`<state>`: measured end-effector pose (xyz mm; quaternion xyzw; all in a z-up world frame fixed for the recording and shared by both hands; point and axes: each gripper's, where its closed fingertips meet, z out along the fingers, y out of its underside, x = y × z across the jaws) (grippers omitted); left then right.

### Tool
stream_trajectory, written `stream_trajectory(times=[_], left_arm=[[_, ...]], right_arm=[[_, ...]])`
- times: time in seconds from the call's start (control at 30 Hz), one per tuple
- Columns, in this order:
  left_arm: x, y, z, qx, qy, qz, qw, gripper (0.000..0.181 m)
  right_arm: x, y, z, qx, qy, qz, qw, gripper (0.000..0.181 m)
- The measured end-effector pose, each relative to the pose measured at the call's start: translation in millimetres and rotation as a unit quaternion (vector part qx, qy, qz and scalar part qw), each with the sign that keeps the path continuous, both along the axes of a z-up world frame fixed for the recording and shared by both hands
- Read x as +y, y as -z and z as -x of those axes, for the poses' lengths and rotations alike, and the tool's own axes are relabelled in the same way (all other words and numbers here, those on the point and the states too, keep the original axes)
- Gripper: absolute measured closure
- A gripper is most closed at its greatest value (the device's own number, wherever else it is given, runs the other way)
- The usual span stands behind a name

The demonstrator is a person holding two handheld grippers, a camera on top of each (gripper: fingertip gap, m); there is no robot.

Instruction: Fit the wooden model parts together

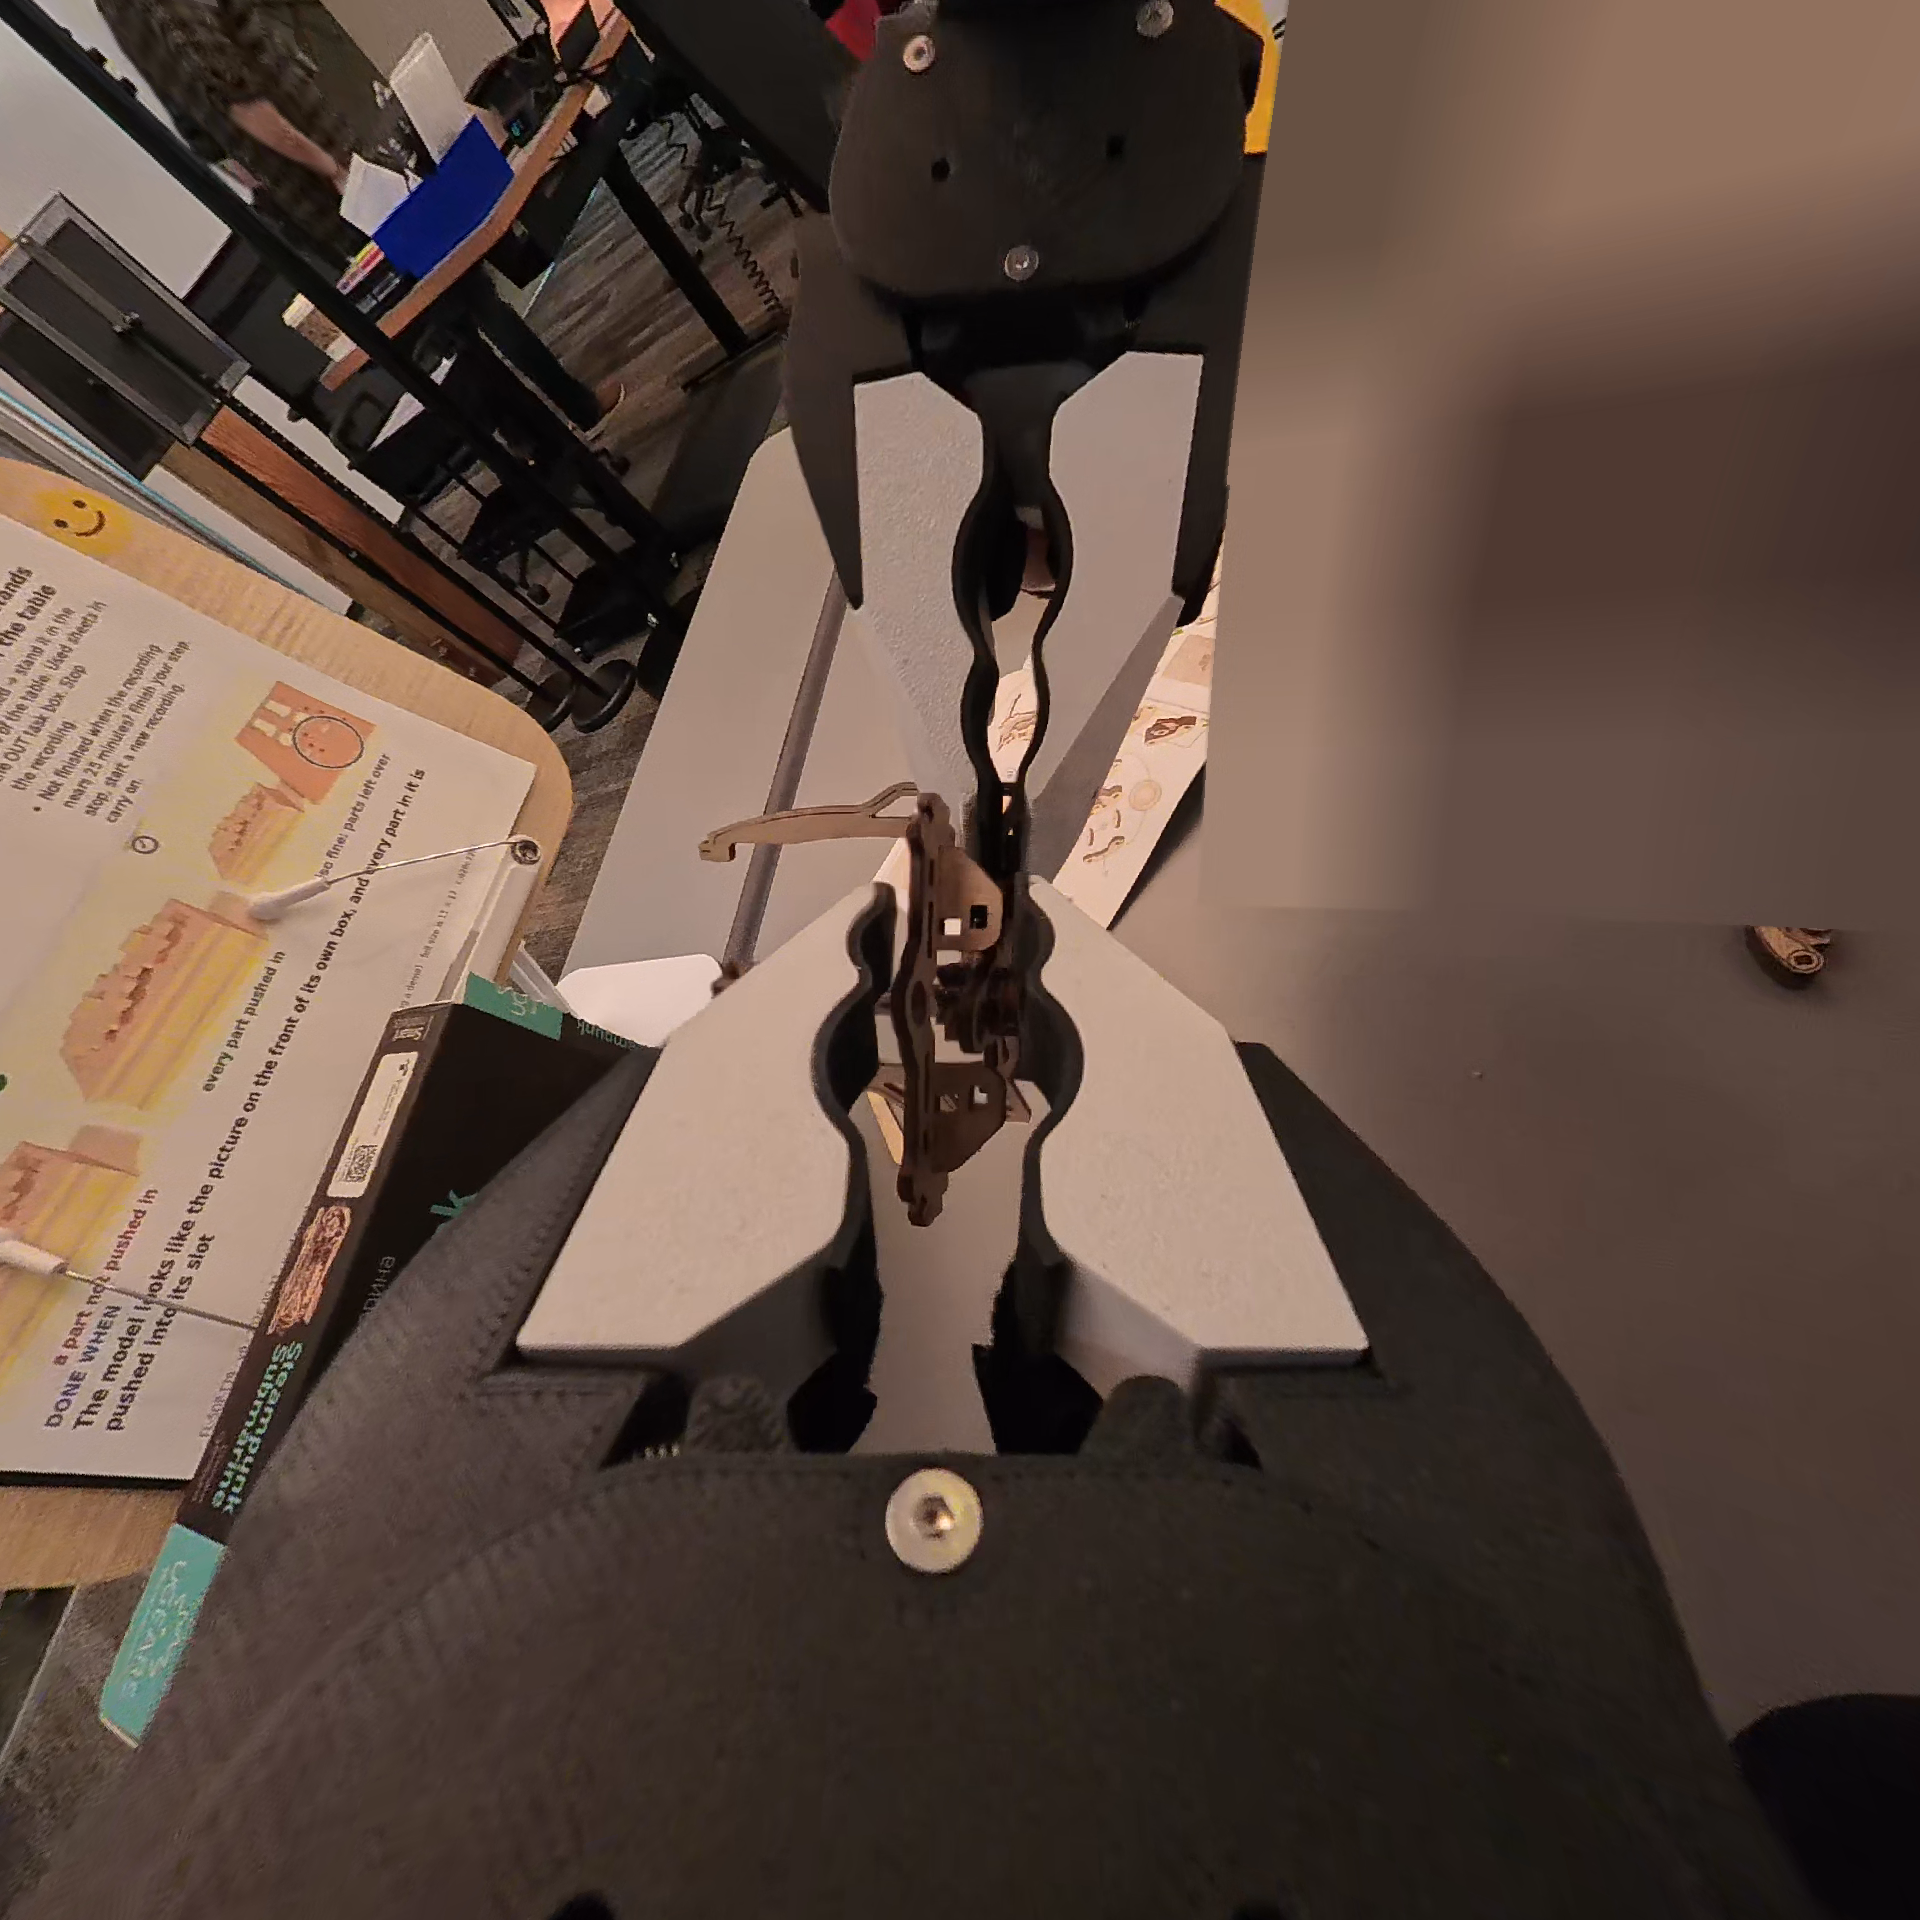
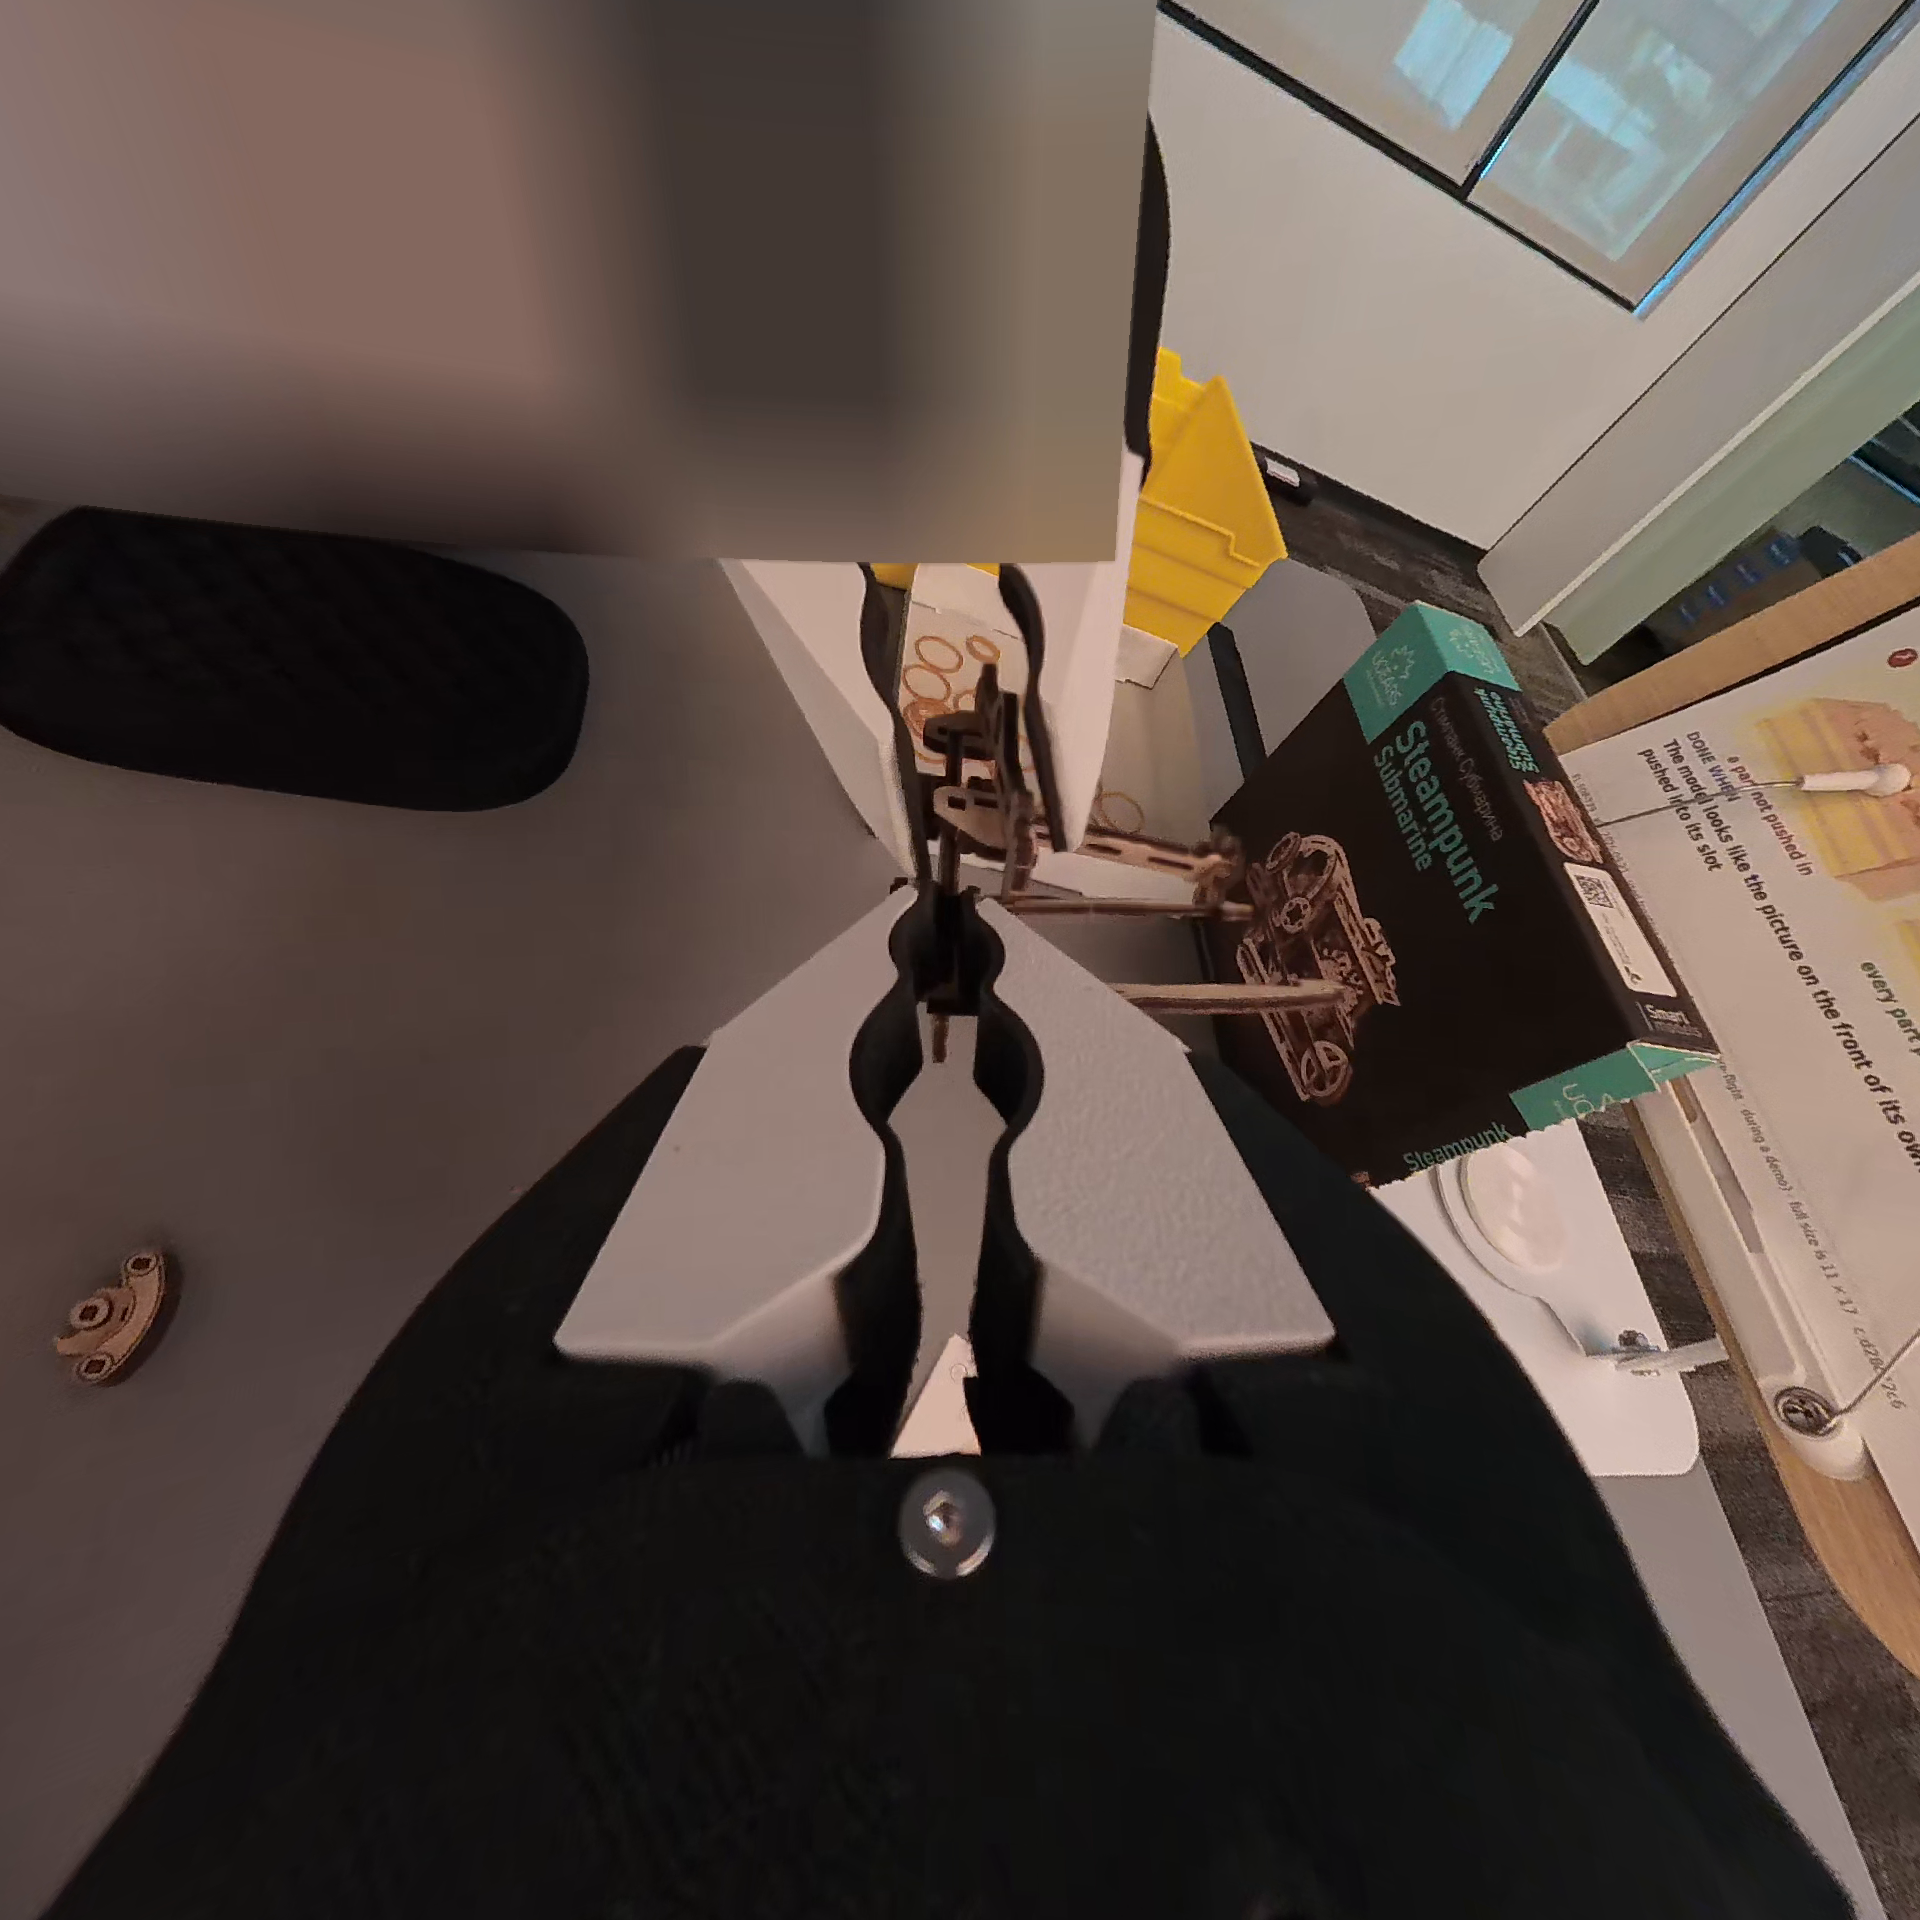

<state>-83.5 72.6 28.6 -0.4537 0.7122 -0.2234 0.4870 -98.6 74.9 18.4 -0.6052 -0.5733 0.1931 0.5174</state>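
Nearest your left camera, your left gripper (image 1: 951,940) has its jaws closed down on the wooden model assembly (image 1: 951,1039), a dark, flat cluster of laser-cut plates held up off the grey surface (image 1: 1558,1091). In that view the assembly's long axis runs along the jaws, its pointed end toward the camera and its far end out past the fingertips. A thin pale wooden arm (image 1: 810,829) sticks out from the far end toward the left, crosswise to that axis. Your right gripper (image 2: 940,904) comes in from the opposite side, tip to tip with the left one; its jaws are nearly shut and pinch a small dark wooden part (image 2: 943,977) at the near end of the assembly. In the right wrist view you see slim wooden rods (image 2: 1122,904) reaching rightward from the model toward the black and teal kit box (image 2: 1455,935), which stands propped beside an instruction sheet (image 2: 1766,935) on a wooden board. A small curved wooden piece (image 2: 112,1317) lies alone on the surface, well apart to the left. Beyond the grippers in that view, a sheet with cut ring shapes (image 2: 940,675) rests in a white box, and a yellow bin (image 2: 1195,520) stands behind it.
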Motion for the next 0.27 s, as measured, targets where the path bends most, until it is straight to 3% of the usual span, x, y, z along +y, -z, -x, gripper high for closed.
stream_trajectory(times=[0.27], left_arm=[[-1.4, -5.8, 2.4, -0.010, 0.007, 0.017, 1.000, 0.155]], right_arm=[[-0.5, -4.1, -2.9, 0.013, -0.003, 0.001, 1.000, 0.180]])
